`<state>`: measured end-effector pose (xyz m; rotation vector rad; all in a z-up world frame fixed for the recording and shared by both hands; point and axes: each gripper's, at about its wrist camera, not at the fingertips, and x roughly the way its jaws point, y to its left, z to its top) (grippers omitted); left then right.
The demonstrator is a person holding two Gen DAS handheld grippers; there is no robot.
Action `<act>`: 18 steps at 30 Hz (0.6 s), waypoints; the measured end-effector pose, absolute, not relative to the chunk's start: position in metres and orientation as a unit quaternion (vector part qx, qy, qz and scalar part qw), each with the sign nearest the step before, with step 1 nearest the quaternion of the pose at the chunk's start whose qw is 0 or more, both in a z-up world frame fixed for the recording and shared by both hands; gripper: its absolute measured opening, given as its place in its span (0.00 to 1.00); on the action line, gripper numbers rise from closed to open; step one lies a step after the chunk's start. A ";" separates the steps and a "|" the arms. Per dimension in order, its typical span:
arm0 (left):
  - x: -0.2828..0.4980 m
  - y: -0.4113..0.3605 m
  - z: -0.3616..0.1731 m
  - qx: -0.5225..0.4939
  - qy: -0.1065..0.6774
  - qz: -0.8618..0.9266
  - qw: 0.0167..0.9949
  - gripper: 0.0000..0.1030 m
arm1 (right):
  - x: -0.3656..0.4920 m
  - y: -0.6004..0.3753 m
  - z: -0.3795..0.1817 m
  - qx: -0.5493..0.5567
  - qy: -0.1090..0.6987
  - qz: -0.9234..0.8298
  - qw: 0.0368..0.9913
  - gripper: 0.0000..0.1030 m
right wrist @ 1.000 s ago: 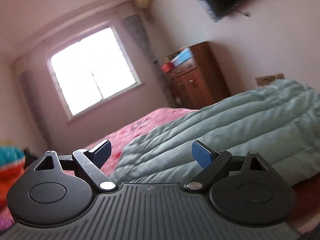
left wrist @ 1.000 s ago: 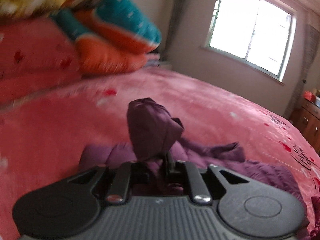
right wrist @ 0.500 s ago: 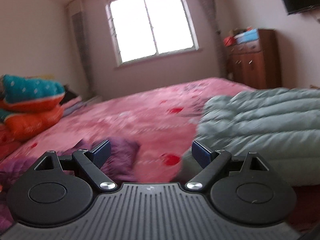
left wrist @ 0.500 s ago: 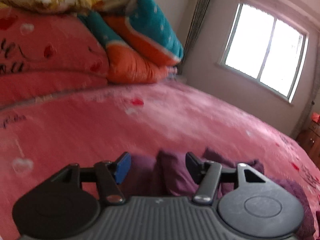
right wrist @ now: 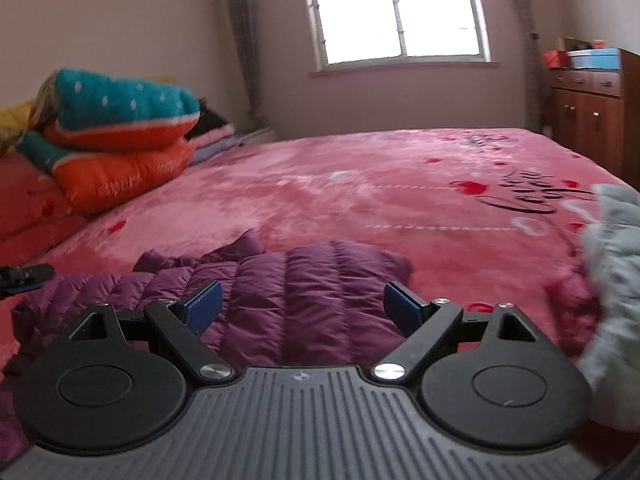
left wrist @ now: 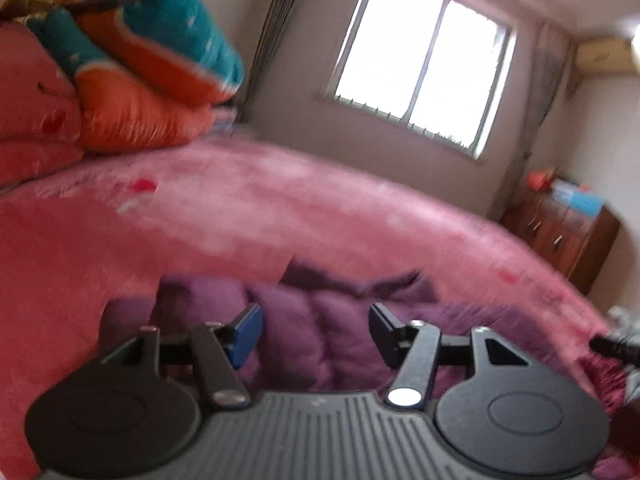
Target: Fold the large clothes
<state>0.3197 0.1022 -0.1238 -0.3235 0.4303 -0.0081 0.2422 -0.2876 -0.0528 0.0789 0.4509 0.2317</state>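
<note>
A purple puffer jacket lies crumpled on the pink bedspread. My right gripper hovers just above its near part, open, with nothing between the blue pads. In the left wrist view the same jacket lies bunched under and ahead of my left gripper. That gripper is open and its pads touch no cloth. A tip of the left gripper shows at the left edge of the right wrist view. The left wrist view is blurred.
Folded teal and orange quilts are stacked at the bed's head on the left. A pale green quilt lies bunched at the right edge. A wooden cabinet stands beyond the bed, below a bright window.
My left gripper let go of the lifted purple fabric, opened and came down over the jacket. My right gripper swung left from the pale green quilt to the jacket, staying open.
</note>
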 end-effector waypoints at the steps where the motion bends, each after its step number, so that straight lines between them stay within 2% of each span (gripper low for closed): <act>1: 0.325 0.104 -0.129 -0.159 0.227 0.011 0.961 0.53 | 0.251 -0.281 -0.056 0.031 0.226 0.116 0.967 1.00; 3: 0.329 0.111 -0.138 -0.168 0.244 0.034 0.955 0.41 | 0.265 -0.267 -0.060 0.009 0.226 0.115 0.967 1.00; 7: 0.331 0.123 -0.149 -0.172 0.269 0.064 0.946 0.32 | 0.290 -0.250 -0.067 -0.025 0.219 0.112 0.969 1.00; 18: 0.328 0.110 -0.169 -0.148 0.304 0.085 0.937 0.30 | 0.332 -0.231 -0.118 -0.044 0.263 0.101 0.959 1.00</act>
